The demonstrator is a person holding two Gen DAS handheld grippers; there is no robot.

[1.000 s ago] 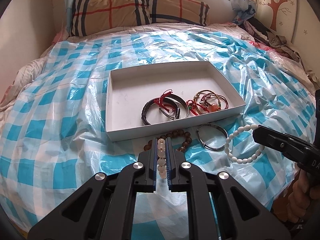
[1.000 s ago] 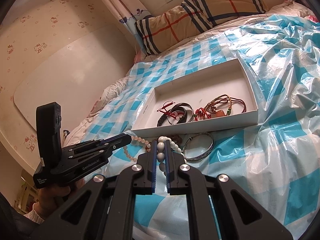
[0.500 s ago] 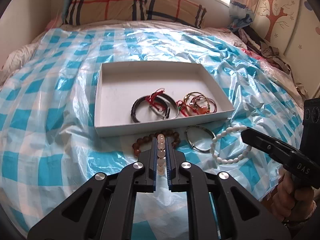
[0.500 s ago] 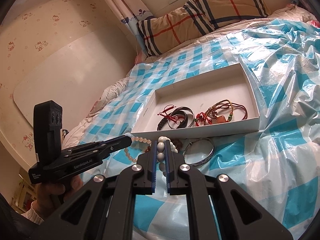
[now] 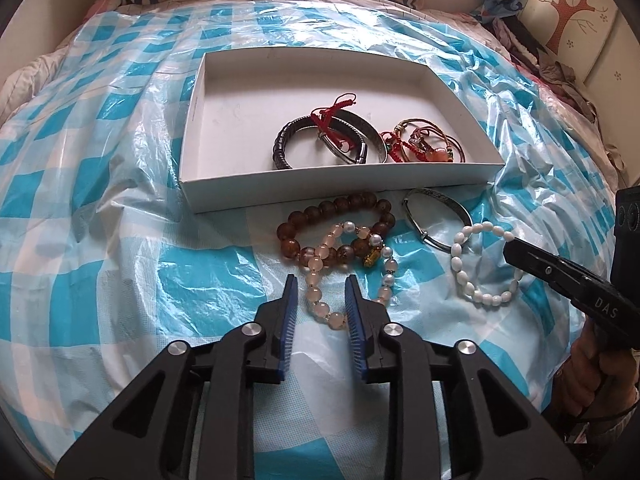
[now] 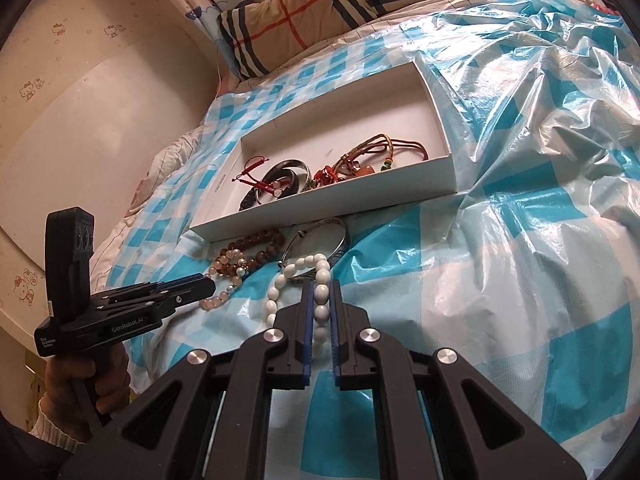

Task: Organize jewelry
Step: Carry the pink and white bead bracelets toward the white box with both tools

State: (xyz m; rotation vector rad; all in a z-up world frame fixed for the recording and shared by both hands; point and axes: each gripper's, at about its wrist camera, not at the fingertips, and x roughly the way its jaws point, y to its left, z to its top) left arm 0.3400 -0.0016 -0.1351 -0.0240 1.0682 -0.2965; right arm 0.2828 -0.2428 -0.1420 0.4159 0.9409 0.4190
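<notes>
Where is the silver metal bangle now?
In the left wrist view, the silver metal bangle lies on the blue-checked plastic sheet, right of centre, just in front of the white cardboard box, between the brown bead bracelet and the white bead bracelet.

left wrist: close above bed, facing pillows | right wrist: close, angled leftward | shared: white box, loose bracelets
</notes>
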